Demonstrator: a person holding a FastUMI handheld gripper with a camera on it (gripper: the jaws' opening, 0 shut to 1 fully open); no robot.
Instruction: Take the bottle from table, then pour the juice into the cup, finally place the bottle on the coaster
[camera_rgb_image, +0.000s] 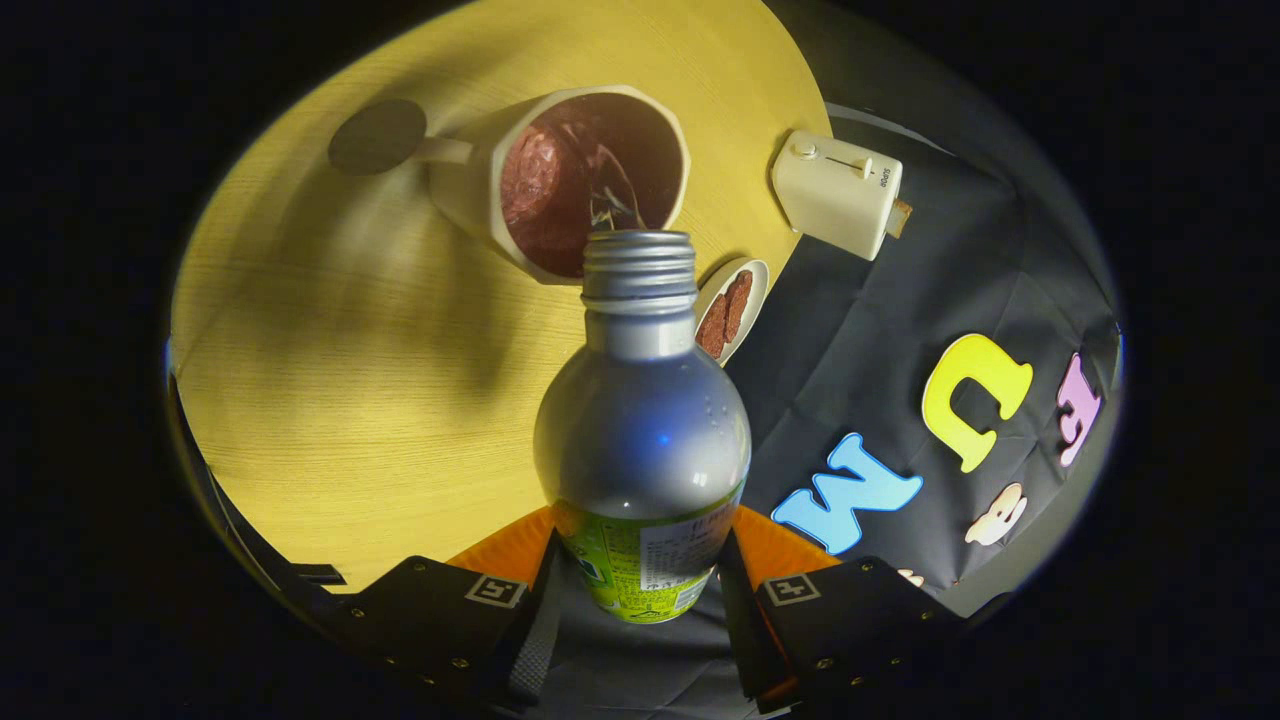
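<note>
Between the gripper (640, 560) fingers, clamped silver bottle (640, 420), uncapped mouth tipped over white cup (560, 180), juice streaming in, dark coaster (378, 137) beyond, on yellow table (340, 380)

I held the uncapped silver metal bottle (642, 420) tilted over the white mug (560, 180), beside which lay the round dark coaster (378, 136).
</note>
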